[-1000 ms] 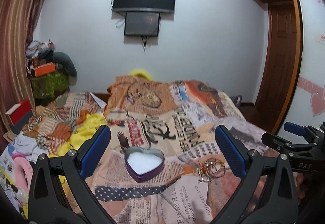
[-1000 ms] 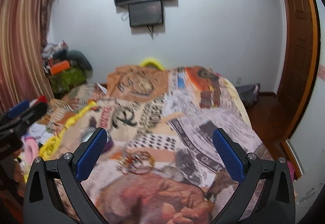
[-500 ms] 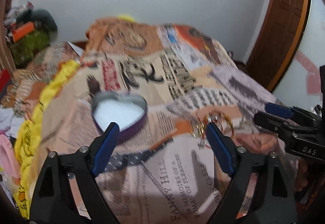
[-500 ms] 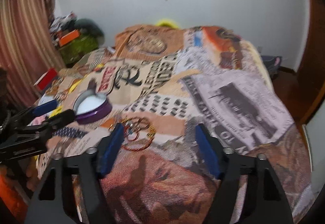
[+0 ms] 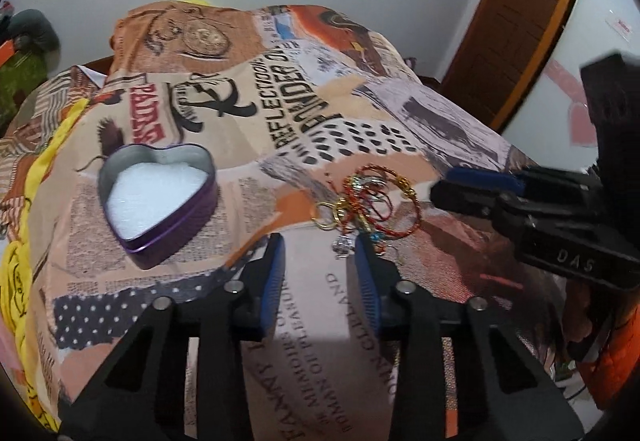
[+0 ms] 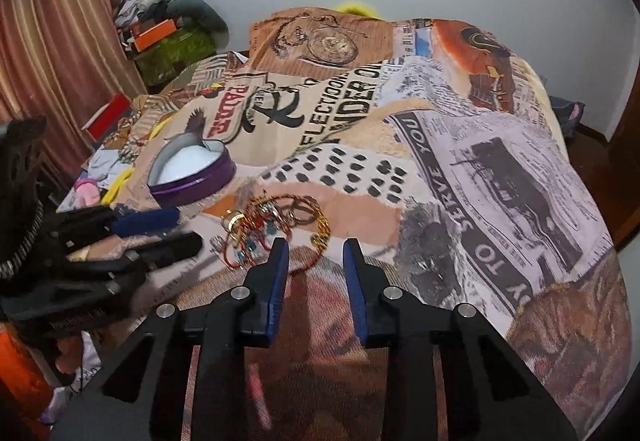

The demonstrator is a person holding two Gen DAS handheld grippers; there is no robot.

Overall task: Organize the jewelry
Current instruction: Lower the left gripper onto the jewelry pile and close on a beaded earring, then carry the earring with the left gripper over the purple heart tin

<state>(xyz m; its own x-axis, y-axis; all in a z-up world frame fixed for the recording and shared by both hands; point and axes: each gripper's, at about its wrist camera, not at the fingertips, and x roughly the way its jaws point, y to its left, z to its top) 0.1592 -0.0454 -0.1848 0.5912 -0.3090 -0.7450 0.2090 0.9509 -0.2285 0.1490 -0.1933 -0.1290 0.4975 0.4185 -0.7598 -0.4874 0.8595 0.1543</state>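
A tangled pile of jewelry (image 5: 370,197), red and gold bangles, rings and a small clear pendant, lies on the printed bedspread (image 5: 328,325). A purple heart-shaped tin (image 5: 156,193) with white padding sits open to its left. My left gripper (image 5: 319,241) hovers at the pile's near edge, jaws closing, the pads pressing on nothing. In the right wrist view my right gripper (image 6: 315,244) is just short of the jewelry (image 6: 272,229), jaws closing too, with only a bit of red bangle showing in the gap. The tin (image 6: 192,169) lies beyond it to the left.
Each gripper shows in the other's view: the right one (image 5: 476,187) right of the pile, the left one (image 6: 160,229) left of it. Yellow cloth (image 5: 24,241) runs down the bed's left side. Clutter (image 6: 168,33) and a curtain (image 6: 48,41) stand left, a wooden door (image 5: 516,21) right.
Both grippers have tipped downward and come in close over the bed towards the jewelry pile. Their jaws have narrowed from wide open to a small gap.
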